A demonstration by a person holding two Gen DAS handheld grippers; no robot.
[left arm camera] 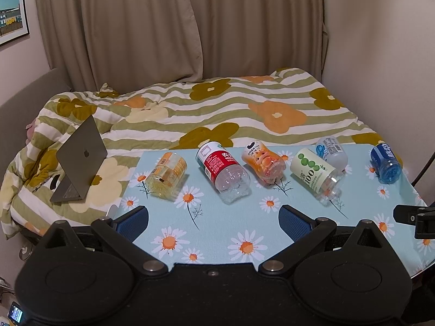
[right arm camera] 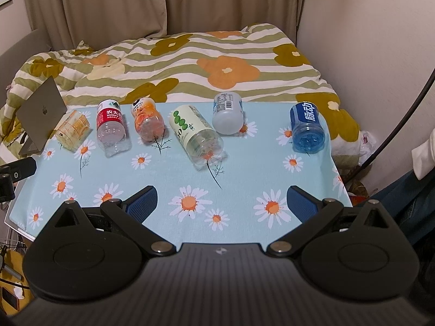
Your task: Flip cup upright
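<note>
Your left gripper hovers over the near edge of the surface, jaws spread wide, nothing between them. Your right gripper does the same, jaws wide apart and empty. Blue ribbed pads sit on black linkages.

The cover is pale blue cloth with a daisy print. Six cut plastic bottle cups lie on their sides in a row along the far edge, all well beyond both sets of jaws, none touched. From the left corner: the yellow-label cup, the red-label cup, the orange cup, the green-dot cup, the frosted white cup and the blue cup near the right corner. All are clear, ribbed, cylindrical. The green-dot cup angles closest to you, roughly ahead of the right gripper's gap.

Only the left view shows the framed picture on the wall in full. Only the right view shows a black cable and white cloth off the right edge.

Past the far edge are a bed with a striped floral duvet, an open grey laptop and beige curtains.
</note>
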